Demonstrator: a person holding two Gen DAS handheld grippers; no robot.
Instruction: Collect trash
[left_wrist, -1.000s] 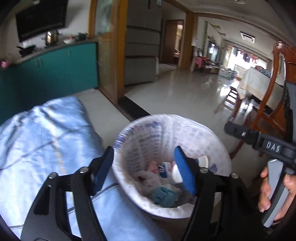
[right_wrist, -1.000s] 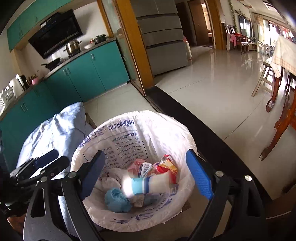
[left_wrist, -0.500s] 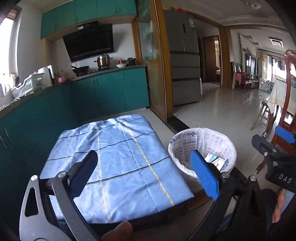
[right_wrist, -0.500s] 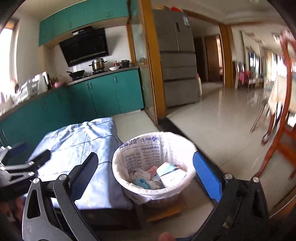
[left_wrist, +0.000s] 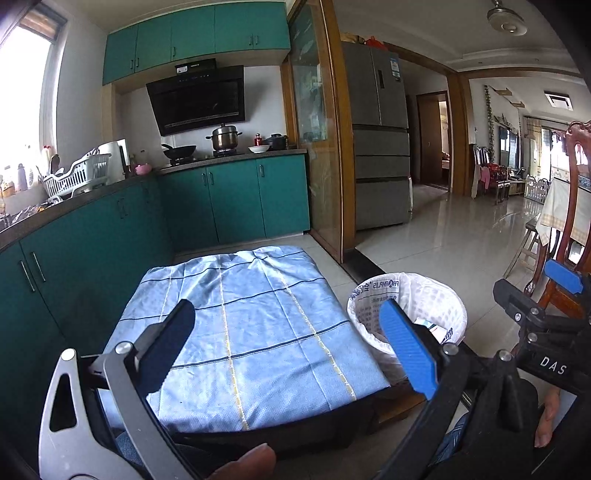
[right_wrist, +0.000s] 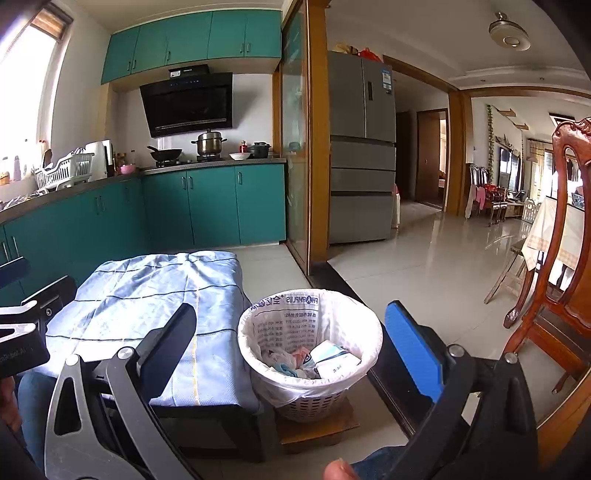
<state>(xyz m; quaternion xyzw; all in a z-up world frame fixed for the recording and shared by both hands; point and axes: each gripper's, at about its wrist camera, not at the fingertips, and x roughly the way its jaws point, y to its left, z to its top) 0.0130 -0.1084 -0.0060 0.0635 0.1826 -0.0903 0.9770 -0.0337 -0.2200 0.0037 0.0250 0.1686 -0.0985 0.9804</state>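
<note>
Left gripper (left_wrist: 291, 345): jaws wide apart, having just opened; nothing between them.
Right gripper (right_wrist: 295, 345): likewise wide, just opened, empty.
Trash (right_wrist: 314, 360): inside the lined bin (right_wrist: 365, 321), beside the cloth-covered low table (right_wrist: 147, 295).

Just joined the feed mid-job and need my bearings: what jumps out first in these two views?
The white-lined trash basket on the floor, already holding wrappers and crumpled paper, sits right beside a low table draped in a blue checked cloth. Both the left hand-held gripper and the right hand-held gripper are wide open and empty. Teal kitchen cabinets fill the background.
</note>
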